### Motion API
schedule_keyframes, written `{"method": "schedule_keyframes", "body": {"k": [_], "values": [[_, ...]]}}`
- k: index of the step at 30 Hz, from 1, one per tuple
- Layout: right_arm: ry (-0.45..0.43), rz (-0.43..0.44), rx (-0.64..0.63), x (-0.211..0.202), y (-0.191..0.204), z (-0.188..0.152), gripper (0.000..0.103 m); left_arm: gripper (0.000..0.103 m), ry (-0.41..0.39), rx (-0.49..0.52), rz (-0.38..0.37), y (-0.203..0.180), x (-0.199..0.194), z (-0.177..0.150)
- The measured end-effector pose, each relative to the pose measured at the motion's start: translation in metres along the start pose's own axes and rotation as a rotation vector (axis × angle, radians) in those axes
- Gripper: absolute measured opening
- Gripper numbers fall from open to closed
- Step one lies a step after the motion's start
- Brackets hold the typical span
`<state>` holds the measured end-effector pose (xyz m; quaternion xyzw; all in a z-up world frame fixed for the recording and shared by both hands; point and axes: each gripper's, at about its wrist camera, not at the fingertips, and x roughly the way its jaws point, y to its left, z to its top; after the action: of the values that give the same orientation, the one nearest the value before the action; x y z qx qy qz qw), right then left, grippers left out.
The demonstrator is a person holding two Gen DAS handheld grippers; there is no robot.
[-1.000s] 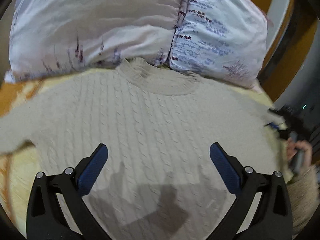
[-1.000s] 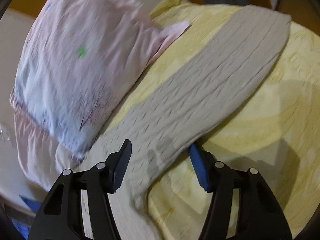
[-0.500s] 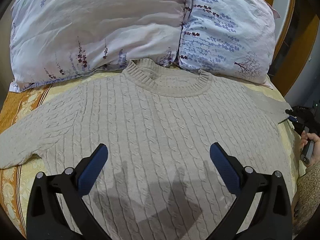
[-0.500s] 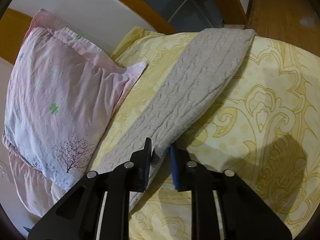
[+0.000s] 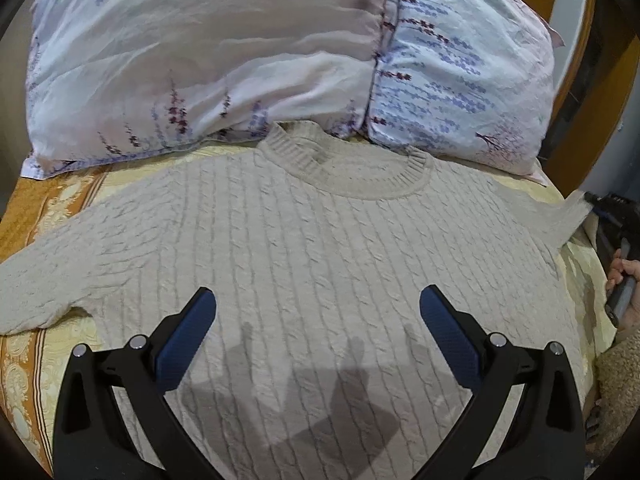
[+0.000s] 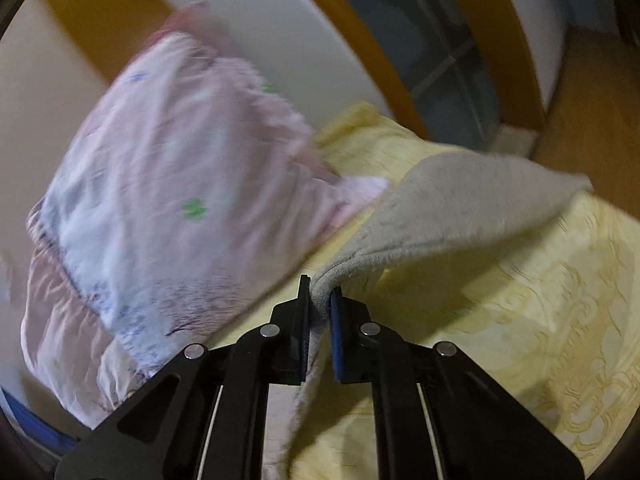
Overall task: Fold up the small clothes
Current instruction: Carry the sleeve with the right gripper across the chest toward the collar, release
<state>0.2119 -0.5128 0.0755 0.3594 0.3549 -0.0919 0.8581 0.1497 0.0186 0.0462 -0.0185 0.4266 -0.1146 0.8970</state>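
A beige cable-knit sweater (image 5: 320,264) is lying face up on the bed (image 5: 52,196), its collar (image 5: 348,168) just below the two flowered pillows (image 5: 208,60) and its body spreading flat from there toward the camera. The sleeve (image 5: 60,280) on the left of the collar is resting stretched out across the bedspread. The sleeve (image 6: 452,208) on the other side of the collar is being taken up: the right tongs (image 6: 319,308) are clenching its edge, the knit bunching between the blue pads, and the free end is sagging in a soft curve down to the yellow bedspread (image 6: 540,300). Earlier frames are given, and the jaws have just been closing on that edge.

The left tongs (image 5: 318,320) are standing wide apart and empty, hovering over the lower middle of the sweater, well below the collar, their shadow falling on the knit.

The sweater looks thick, soft and limp, likely light enough for one pair of tongs but stretchy, so it will probably drape and drag rather than hold a shape. A pinch at a hem, cuff or shoulder seam seems the surest hold; a thin pinch of loose knit could slip or pull the body out of line with the collar.
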Motion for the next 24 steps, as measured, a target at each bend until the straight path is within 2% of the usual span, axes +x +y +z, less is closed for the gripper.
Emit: {"method": "schedule_keyframes", "body": {"k": [5,8,9,11,14,18,19,20,21,22,23,24], "values": [[0.027,0.140,-0.107,-0.007,0.048,-0.013,0.009,0.101,-0.027,-0.012,-0.001,0.004,-0.003,0.000],[0.104,0.227,-0.169,-0.004,0.079,-0.037,0.009,0.101,-0.035,-0.017,-0.006,0.004,-0.003,0.001],[0.155,0.259,-0.193,-0.001,0.092,-0.053,0.009,0.101,-0.040,-0.021,-0.014,0.004,-0.004,0.001],[0.234,0.279,-0.221,0.008,0.107,-0.073,0.009,0.101,-0.067,-0.043,-0.045,0.004,-0.005,0.001],[0.422,0.276,-0.234,0.038,0.122,-0.116,0.009,0.101,-0.084,-0.073,-0.087,0.002,-0.004,0.002],[0.499,0.260,-0.214,0.050,0.121,-0.133,0.011,0.101,-0.068,-0.068,-0.114,-0.003,-0.002,0.002],[0.508,0.275,-0.175,0.048,0.117,-0.129,0.014,0.101,-0.064,-0.070,-0.130,-0.003,-0.002,0.002],[0.518,0.296,-0.124,0.047,0.112,-0.125,0.026,0.101,-0.058,-0.074,-0.141,-0.003,-0.001,0.001],[0.515,0.300,-0.094,0.046,0.109,-0.122,0.046,0.101,-0.052,-0.080,-0.150,-0.002,-0.001,0.001],[0.502,0.297,-0.055,0.042,0.102,-0.117,0.054,0.101,-0.043,-0.090,-0.161,0.000,0.001,0.001],[0.473,0.296,-0.012,0.038,0.094,-0.109,0.059,0.101,-0.038,-0.098,-0.172,0.001,0.002,0.000],[0.461,0.297,0.008,0.035,0.087,-0.104,0.059,0.101,-0.033,-0.105,-0.180,0.002,0.004,0.000]]}}
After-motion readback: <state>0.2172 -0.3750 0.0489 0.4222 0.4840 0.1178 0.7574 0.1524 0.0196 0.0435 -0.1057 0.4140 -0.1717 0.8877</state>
